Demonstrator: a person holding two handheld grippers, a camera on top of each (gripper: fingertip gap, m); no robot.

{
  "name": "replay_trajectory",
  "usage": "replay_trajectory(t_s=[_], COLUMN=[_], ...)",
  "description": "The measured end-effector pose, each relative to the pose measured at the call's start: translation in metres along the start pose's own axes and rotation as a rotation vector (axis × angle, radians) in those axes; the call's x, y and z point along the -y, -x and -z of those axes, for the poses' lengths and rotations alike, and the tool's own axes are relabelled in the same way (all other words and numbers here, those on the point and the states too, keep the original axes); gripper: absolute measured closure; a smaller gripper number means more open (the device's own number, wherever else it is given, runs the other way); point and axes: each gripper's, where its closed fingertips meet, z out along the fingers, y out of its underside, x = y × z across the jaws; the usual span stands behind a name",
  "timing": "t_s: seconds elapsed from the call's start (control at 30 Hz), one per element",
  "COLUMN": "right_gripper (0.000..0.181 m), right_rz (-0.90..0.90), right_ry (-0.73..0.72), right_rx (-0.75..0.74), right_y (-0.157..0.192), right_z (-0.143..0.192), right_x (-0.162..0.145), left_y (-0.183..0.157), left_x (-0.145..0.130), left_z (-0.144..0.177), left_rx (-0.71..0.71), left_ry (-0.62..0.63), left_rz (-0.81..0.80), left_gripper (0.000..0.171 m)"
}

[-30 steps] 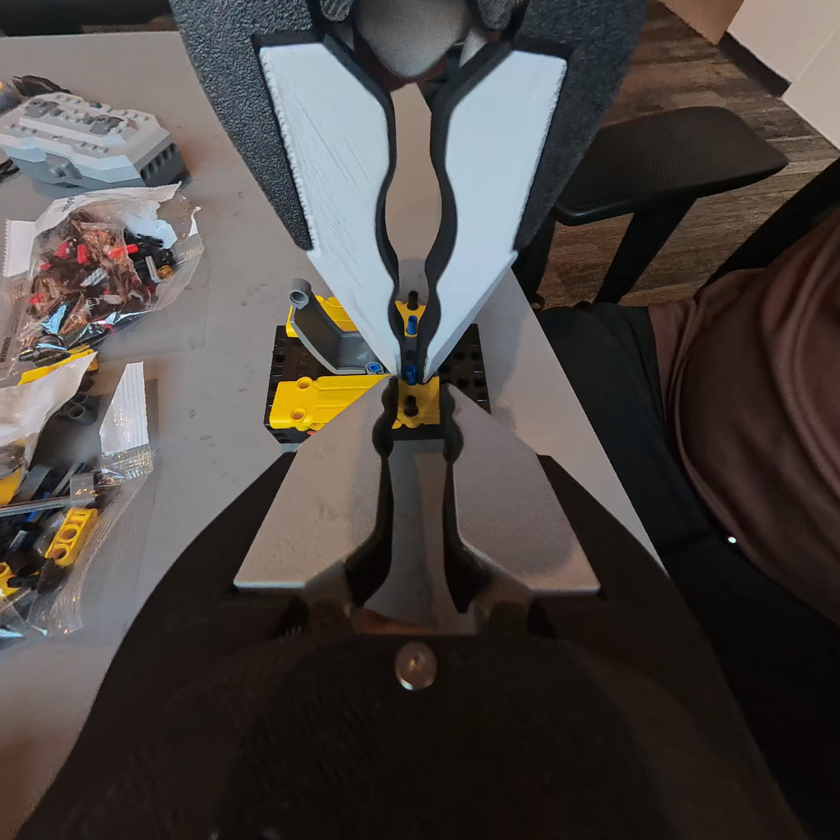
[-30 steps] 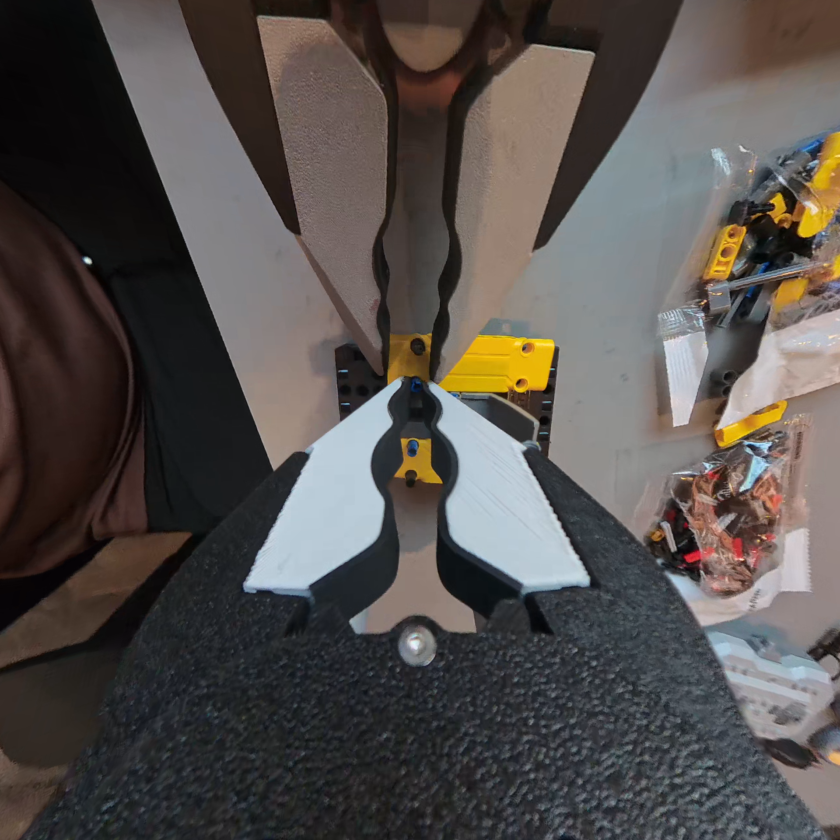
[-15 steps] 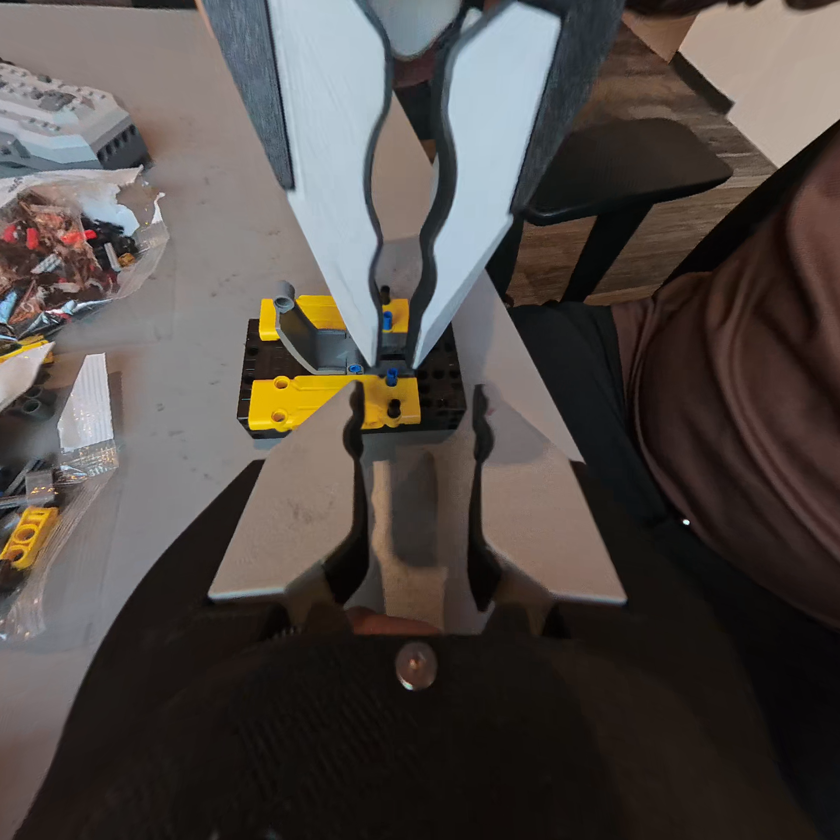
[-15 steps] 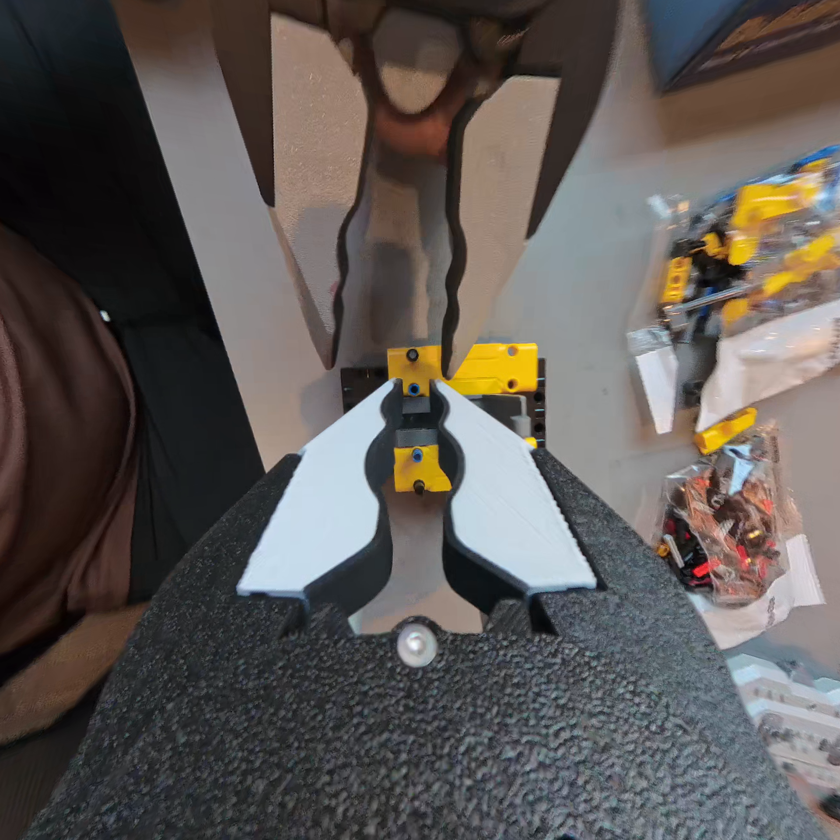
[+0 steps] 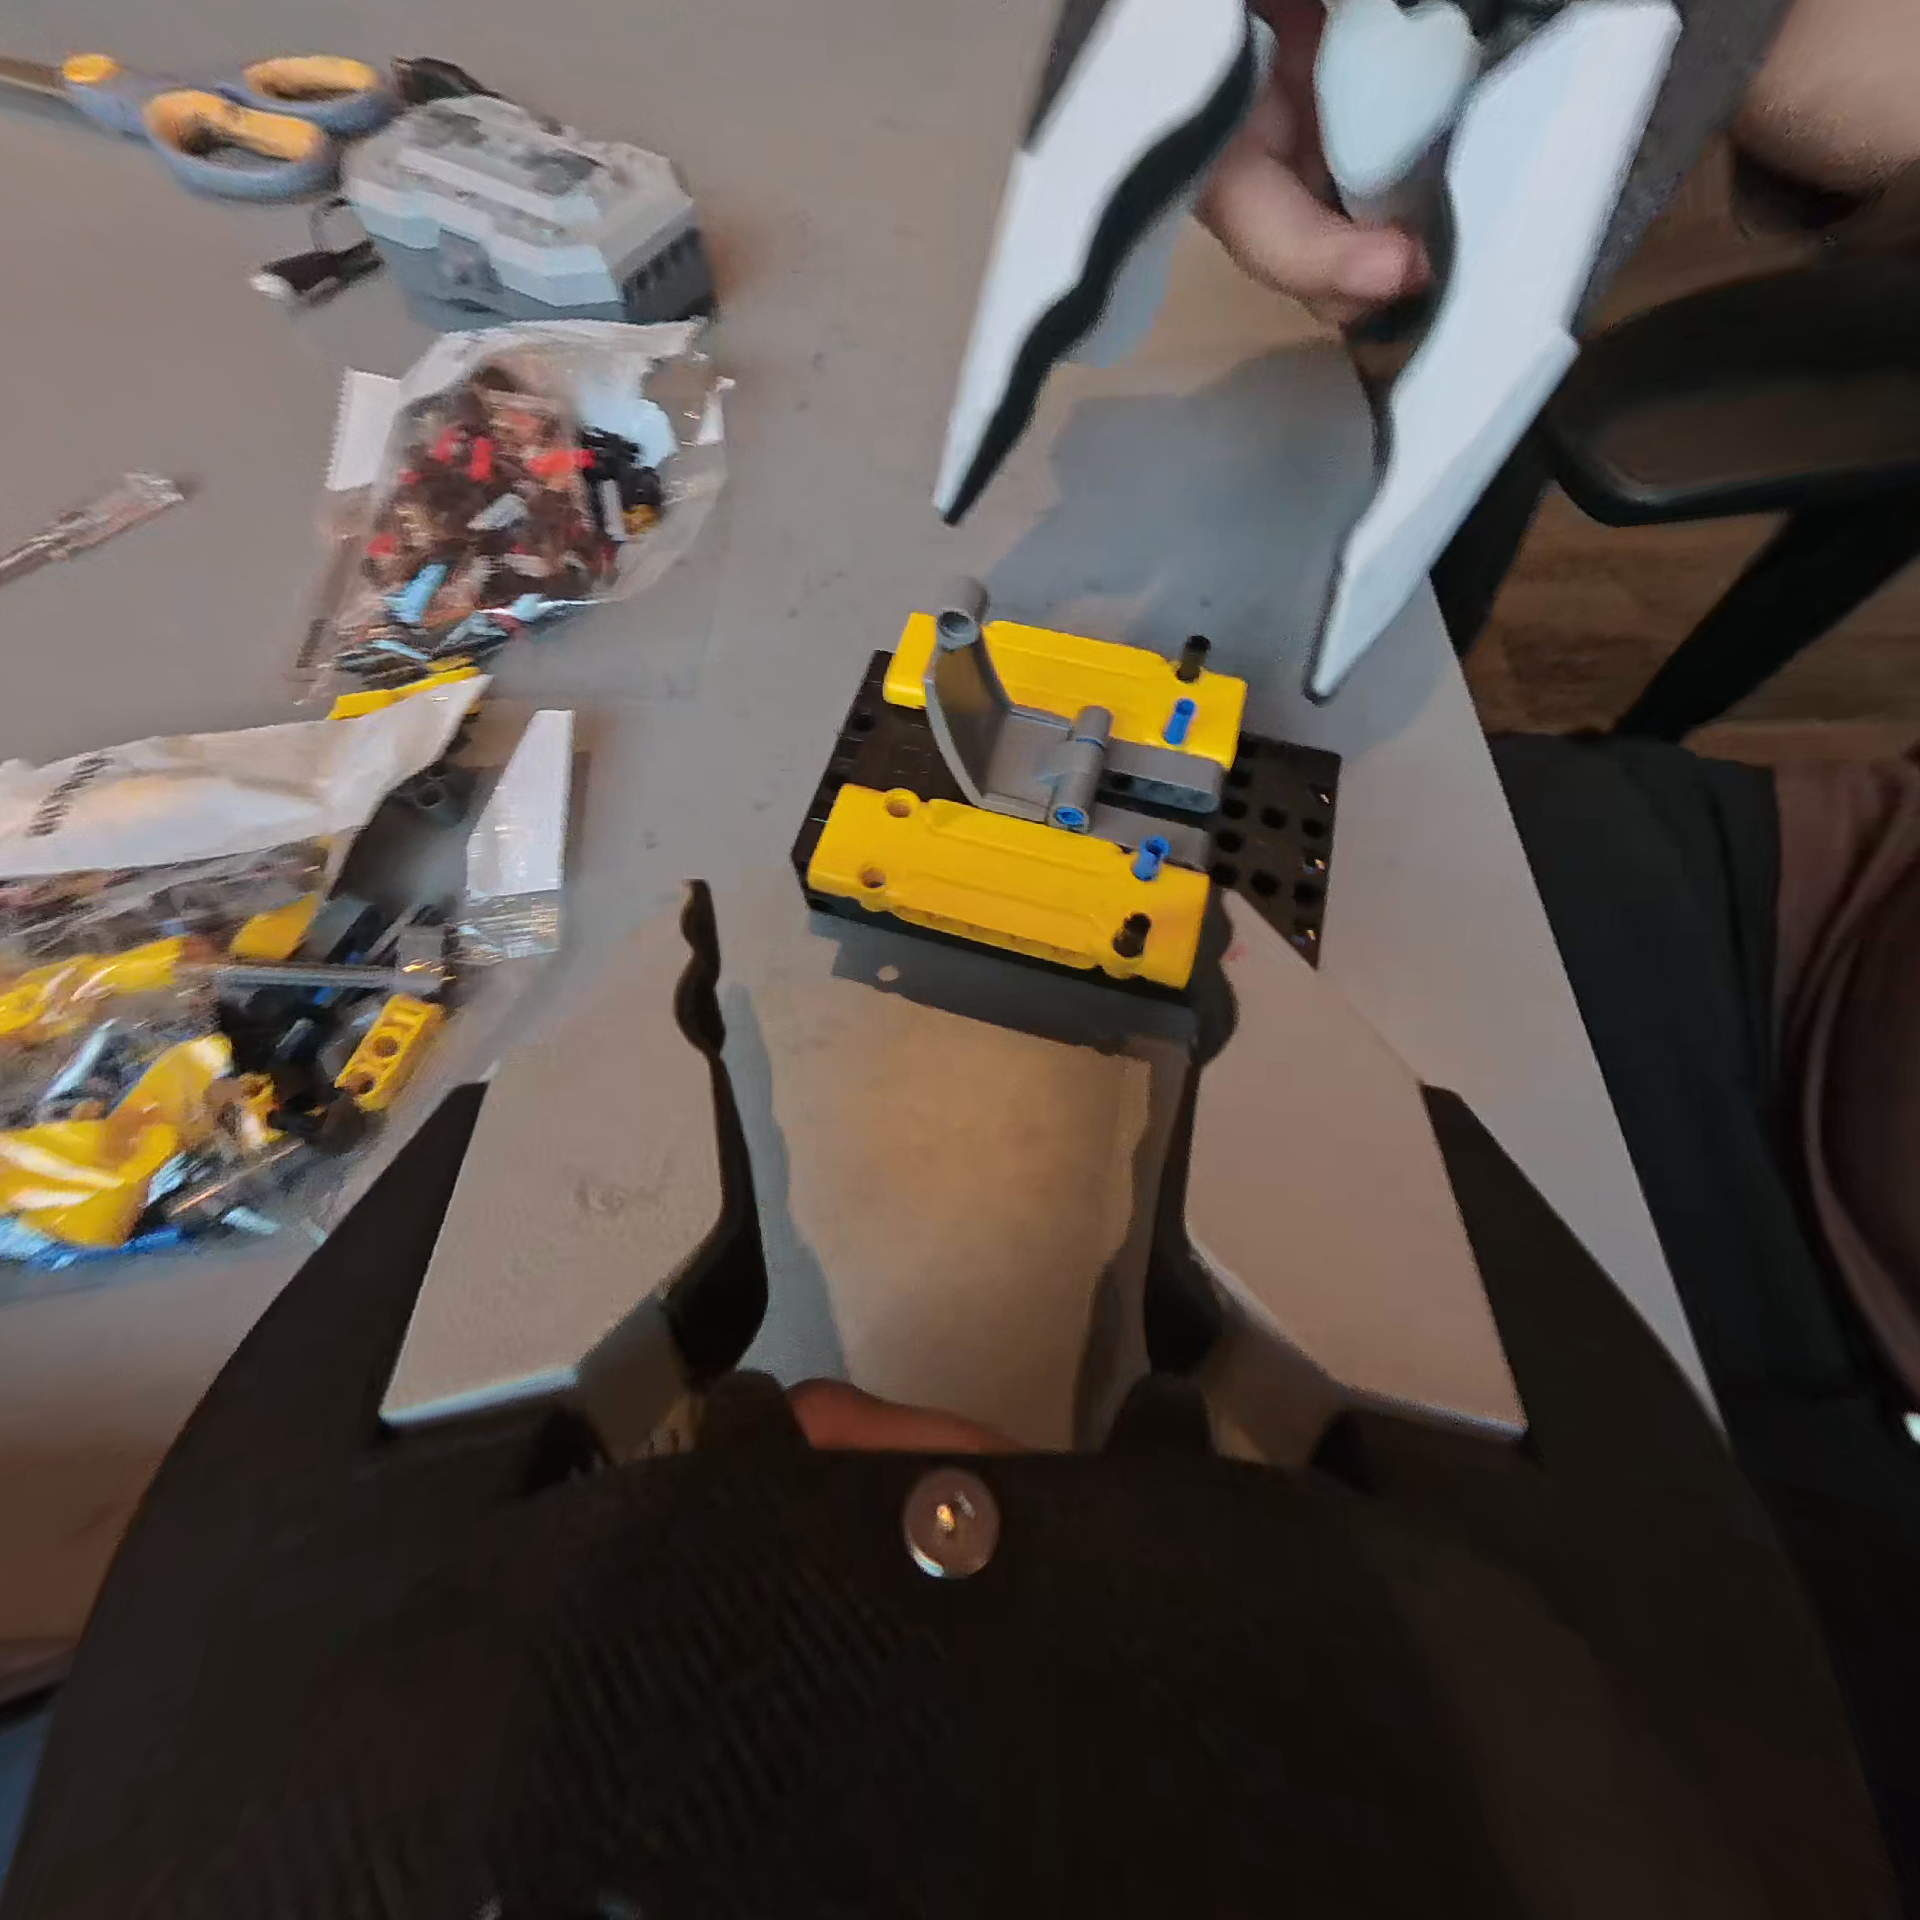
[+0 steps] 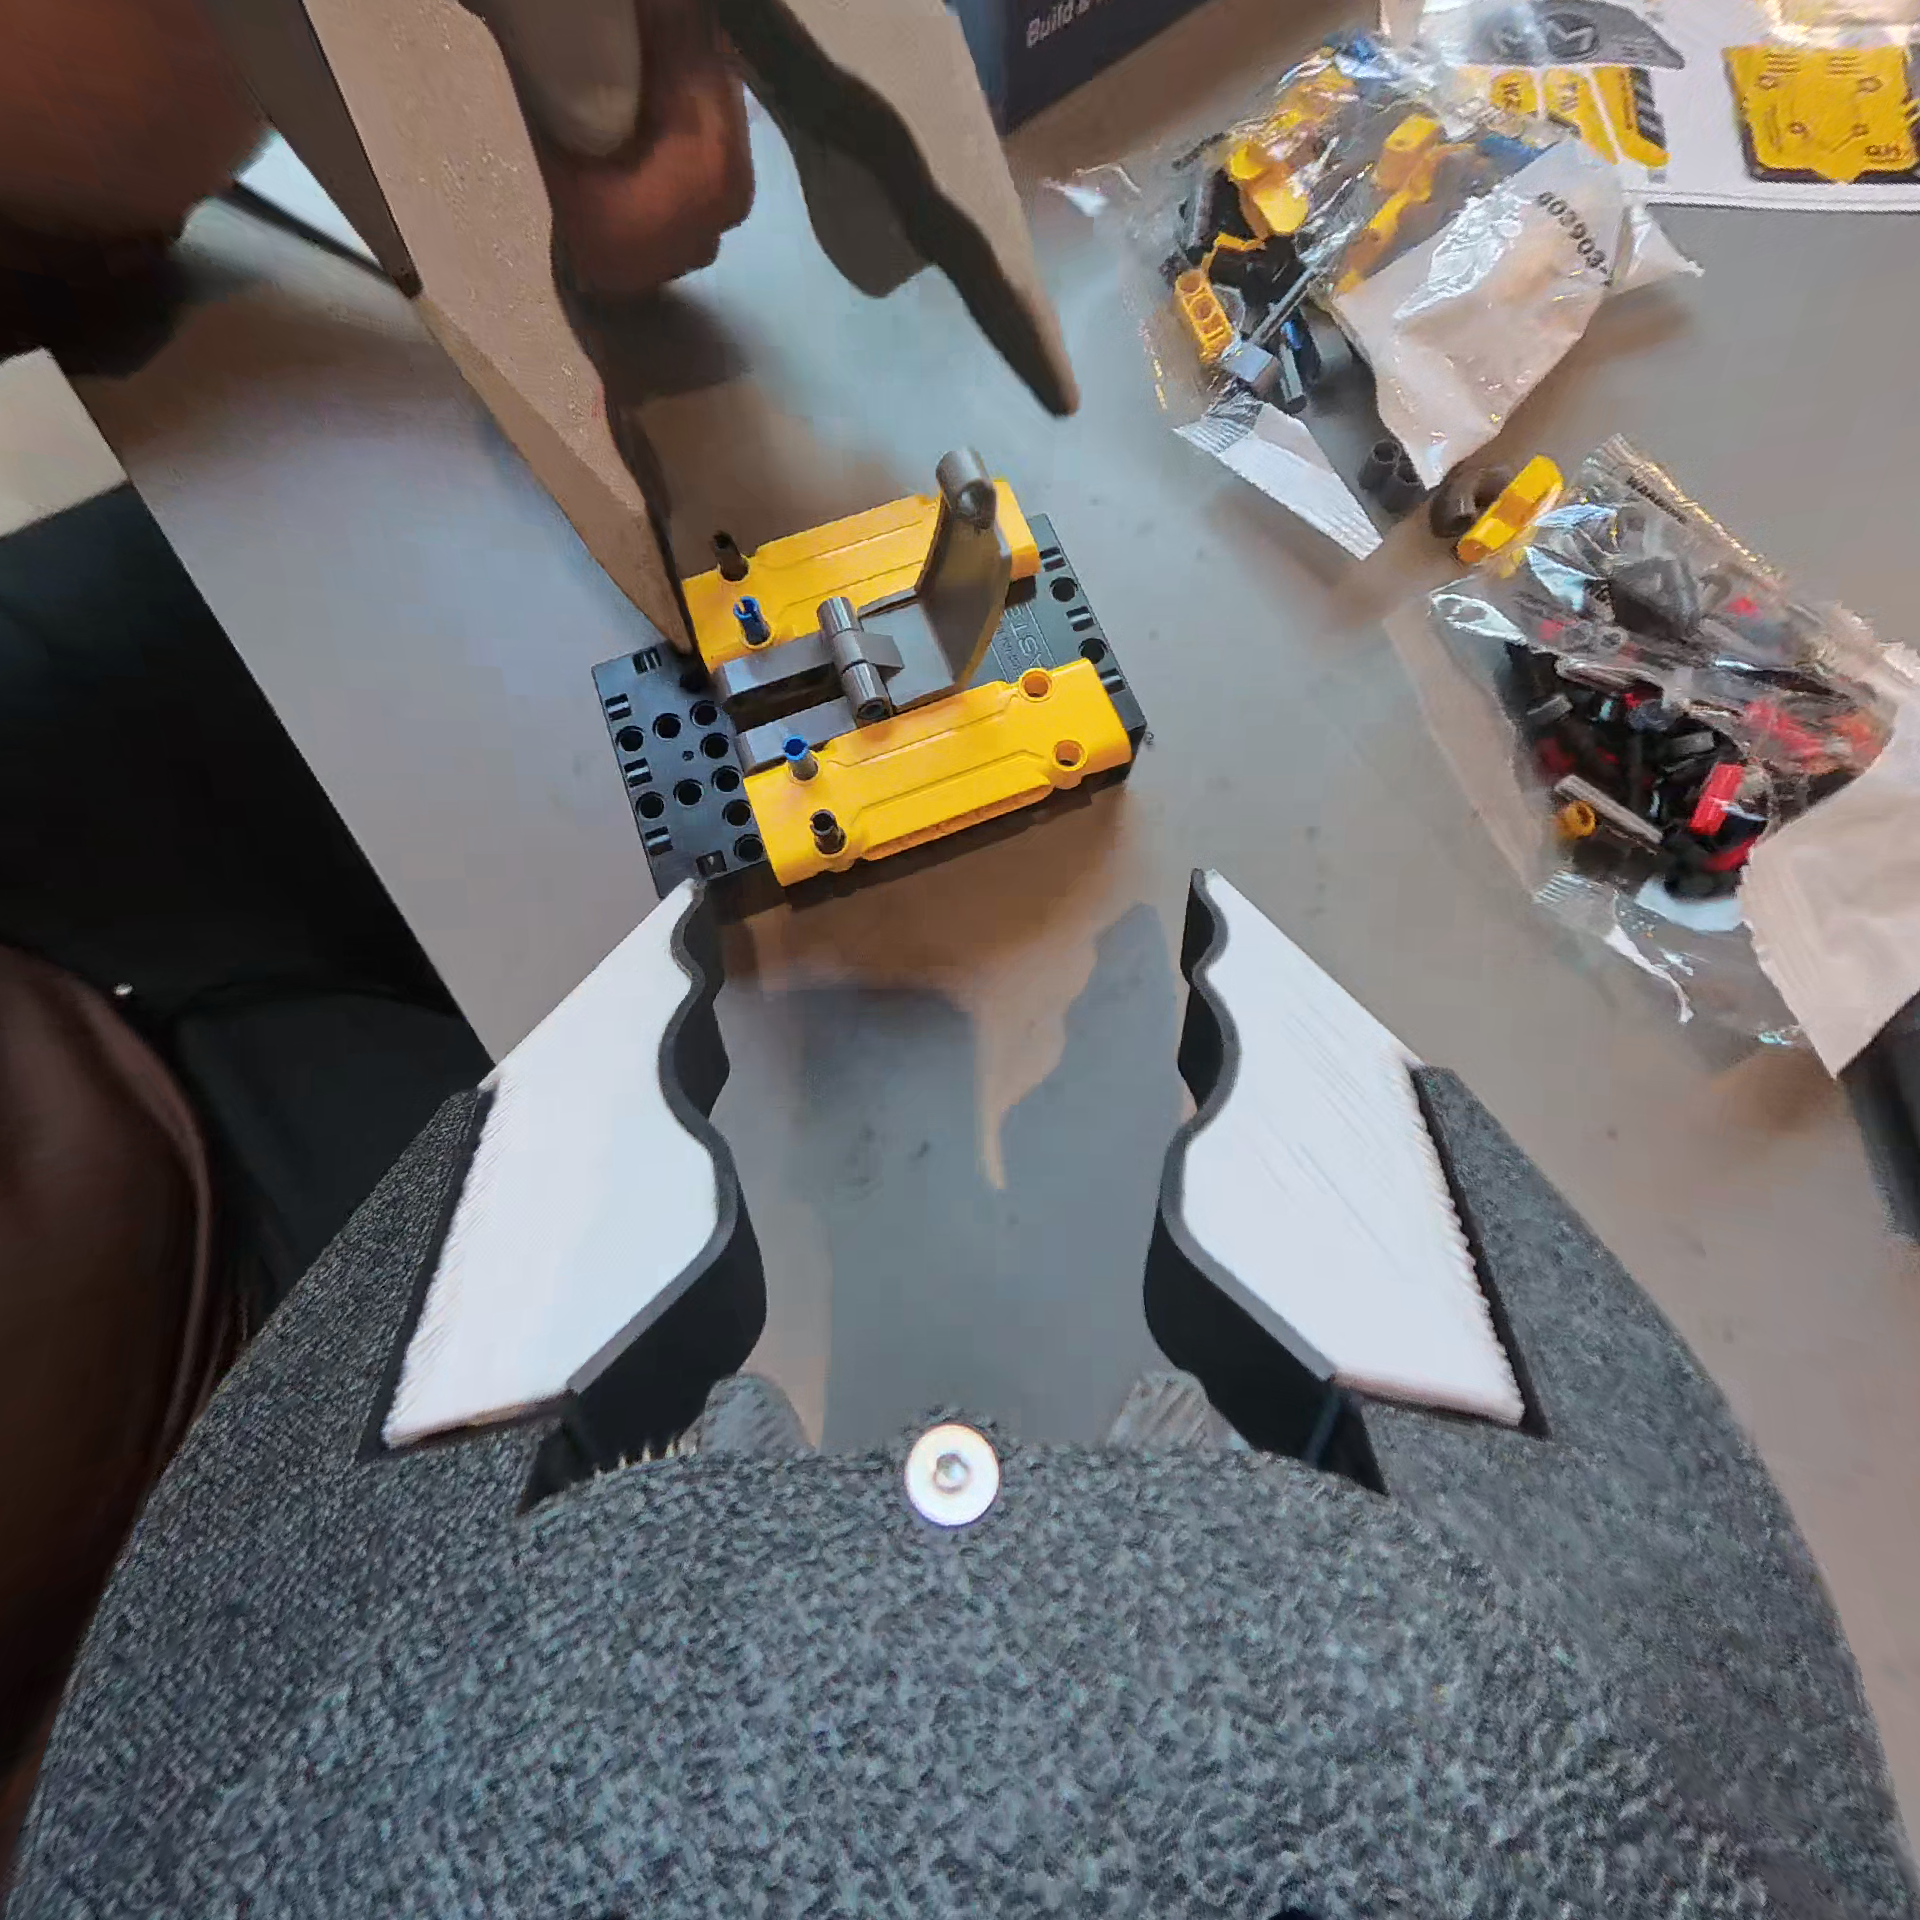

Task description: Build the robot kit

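Grey table (image 5: 852, 260), edge toward a seated person in a brown top (image 6: 83, 1247). Left gripper (image 5: 956, 956), grey fingers spread wide, empty, just short of the brick assembly (image 5: 1049, 810); in the right wrist view one fingertip seems to meet its black base. Right gripper (image 6: 940, 894), white fingers spread wide, empty, near the assembly's other side. Assembly near the table edge: black base, two yellow beams, grey upright lever, blue pins. Beside it, clear bags of parts (image 5: 499, 509) (image 6: 1704, 727), a grey battery box (image 5: 530, 213), scissors (image 5: 239, 114), loose yellow piece (image 6: 1507, 509).
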Motion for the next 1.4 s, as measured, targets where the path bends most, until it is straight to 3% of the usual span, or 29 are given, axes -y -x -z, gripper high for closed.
replay_trajectory(t_s=[0.17, 0.23, 0.33, 0.4, 0.47, 0.5, 0.67, 0.77, 1.1, 1.4], right_gripper=[0.104, 0.108, 0.108, 0.108, 0.107, 0.106, 0.112, 0.114, 0.127, 0.156], right_rz=[0.005, -0.007, -0.018, -0.035, -0.037, -0.036, -0.068, -0.093, -0.12, -0.134], right_ry=[-0.176, -0.25, -0.238, -0.215, -0.192, -0.191, -0.248, -0.238, -0.279, -0.324], right_rx=[-0.054, -0.03, -0.049, -0.057, -0.062, -0.069, -0.107, -0.075, -0.03, -0.048], right_y=[-0.006, -0.002, -0.007, -0.009, -0.01, -0.011, -0.018, -0.018, -0.017, -0.025], right_z=[0.007, 0.009, 0.005, 0.001, -0.002, -0.003, 0.001, -0.001, 0.003, 0.007], right_x=[0.009, 0.016, 0.015, 0.013, 0.011, 0.011, 0.02, 0.019, 0.025, 0.031], left_y=[-0.011, -0.033, -0.067, -0.096, -0.12, -0.131, -0.164, -0.172, -0.153, -0.151], left_x=[0.036, 0.042, 0.025, 0.011, -0.005, -0.011, -0.026, -0.037, -0.043, -0.052], left_z=[0.039, 0.052, 0.059, 0.058, 0.055, 0.054, 0.041, 0.029, 0.04, 0.034], left_rx=[0.22, 0.275, 0.417, 0.434, 0.433, 0.416, 0.309, 0.284, 0.413, 0.413], left_ry=[-0.127, -0.178, -0.181, -0.191, -0.204, -0.221, -0.337, -0.293, -0.311, -0.262], left_rz=[0.071, 0.163, 0.246, 0.293, 0.36, 0.397, 0.519, 0.461, 0.401, 0.406], left_gripper=[0.094, 0.104, 0.116, 0.126, 0.159, 0.163, 0.168, 0.156, 0.153, 0.153])
